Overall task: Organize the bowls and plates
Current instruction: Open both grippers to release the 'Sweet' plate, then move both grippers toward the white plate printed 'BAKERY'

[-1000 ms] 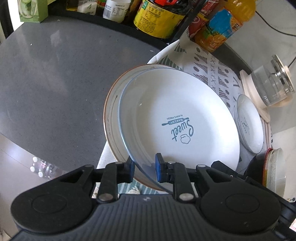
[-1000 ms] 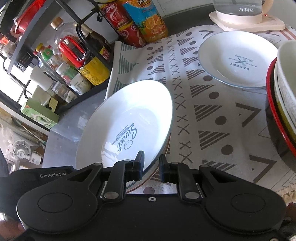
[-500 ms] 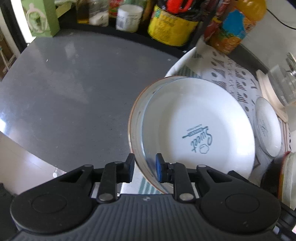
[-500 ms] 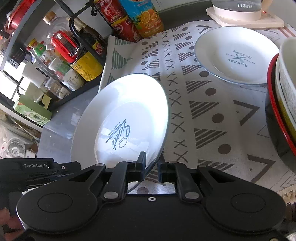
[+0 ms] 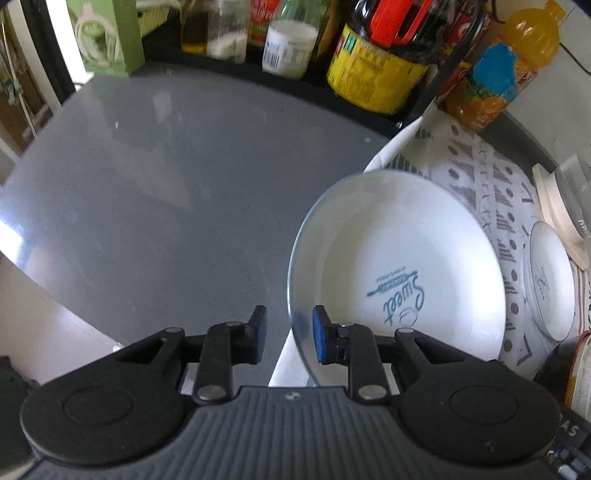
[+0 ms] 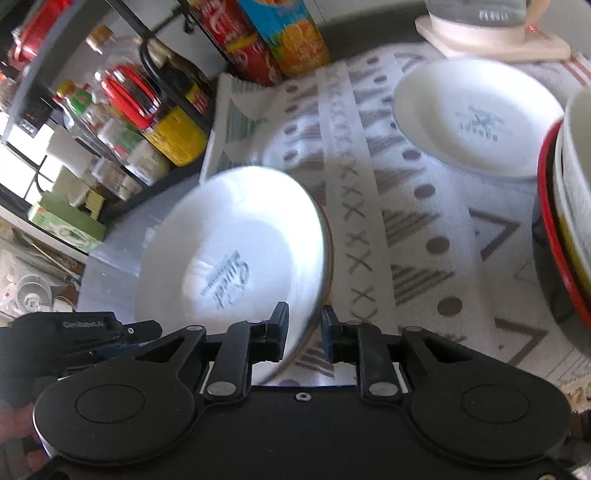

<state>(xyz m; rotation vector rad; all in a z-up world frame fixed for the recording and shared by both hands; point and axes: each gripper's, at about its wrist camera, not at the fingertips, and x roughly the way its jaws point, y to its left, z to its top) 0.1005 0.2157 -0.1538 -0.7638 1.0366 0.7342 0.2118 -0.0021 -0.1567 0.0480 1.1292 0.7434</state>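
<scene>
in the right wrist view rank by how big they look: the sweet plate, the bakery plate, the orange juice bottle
1. Sweet plate, largest, though it sits nearest the camera, which inflates it.
2. Bakery plate, clearly smaller and farther off.
3. Orange juice bottle, smallest, but its top is cut off by the frame.

Ahead of me a grey surface (image 5: 155, 192) spread left, a patterned cloth (image 6: 424, 221) right. Far off stood an orange juice bottle (image 5: 495, 74), a yellow-labelled jar (image 5: 376, 70) and a green box (image 5: 110, 37).
</scene>
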